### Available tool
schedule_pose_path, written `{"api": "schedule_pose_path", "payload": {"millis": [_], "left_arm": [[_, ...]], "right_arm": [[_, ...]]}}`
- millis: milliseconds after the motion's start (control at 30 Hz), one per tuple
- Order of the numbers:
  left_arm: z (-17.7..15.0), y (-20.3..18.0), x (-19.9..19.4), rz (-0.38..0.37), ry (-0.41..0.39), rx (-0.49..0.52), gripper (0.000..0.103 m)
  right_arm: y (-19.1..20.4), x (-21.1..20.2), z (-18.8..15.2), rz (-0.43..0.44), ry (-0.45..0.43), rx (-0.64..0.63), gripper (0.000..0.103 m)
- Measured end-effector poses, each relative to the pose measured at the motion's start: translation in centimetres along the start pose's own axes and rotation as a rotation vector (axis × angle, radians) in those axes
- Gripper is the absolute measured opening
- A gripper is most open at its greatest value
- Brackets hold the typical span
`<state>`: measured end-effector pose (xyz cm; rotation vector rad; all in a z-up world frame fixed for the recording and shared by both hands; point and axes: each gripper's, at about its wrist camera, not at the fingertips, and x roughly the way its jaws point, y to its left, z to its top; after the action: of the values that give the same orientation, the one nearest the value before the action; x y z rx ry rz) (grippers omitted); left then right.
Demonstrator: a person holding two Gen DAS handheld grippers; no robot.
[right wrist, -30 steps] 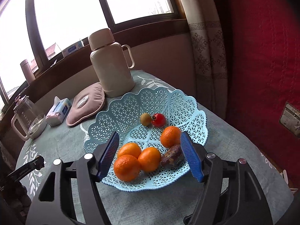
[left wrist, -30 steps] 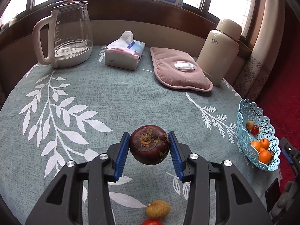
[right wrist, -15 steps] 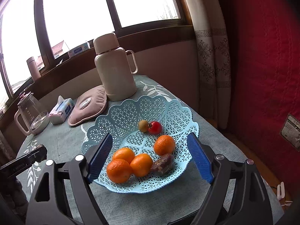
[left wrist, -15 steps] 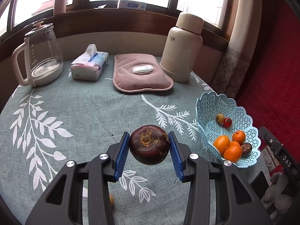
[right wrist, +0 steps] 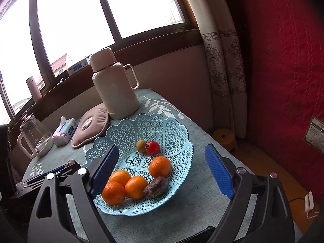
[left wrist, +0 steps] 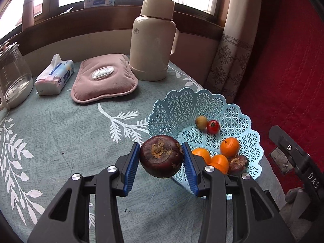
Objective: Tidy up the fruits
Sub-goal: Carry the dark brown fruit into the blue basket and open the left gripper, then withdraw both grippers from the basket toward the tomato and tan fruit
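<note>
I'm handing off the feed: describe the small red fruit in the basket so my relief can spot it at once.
Find the tall cream thermos by the window; in front of it on the table sits the pale blue lattice basket. On the basket's far side lie two small fruits touching: the red fruit is the glossy one, right of the dull yellow-brown fruit, smaller than the oranges nearer the camera.

The left gripper (left wrist: 161, 159) fingers clamp something round, while the right gripper (right wrist: 162, 172) fingers have just spread wide, empty.
</note>
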<state>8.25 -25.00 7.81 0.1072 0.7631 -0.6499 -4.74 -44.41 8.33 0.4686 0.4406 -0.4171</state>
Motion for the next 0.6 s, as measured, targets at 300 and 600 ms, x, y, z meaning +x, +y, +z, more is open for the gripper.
{"api": "schedule_pose_path", "payload": {"millis": [300,600], "left_arm": [[-0.1,-0.6,1.3,-0.018,0.016,-0.008,0.072],[-0.8,1.1,0.2,0.043,-0.006,-0.045,0.088]], "right_arm": [[-0.8,0.1,0.4,-0.010,-0.002,0.027,0.090],[-0.8,0.4,0.1,-0.006,0.013,0.027,0.093]]}}
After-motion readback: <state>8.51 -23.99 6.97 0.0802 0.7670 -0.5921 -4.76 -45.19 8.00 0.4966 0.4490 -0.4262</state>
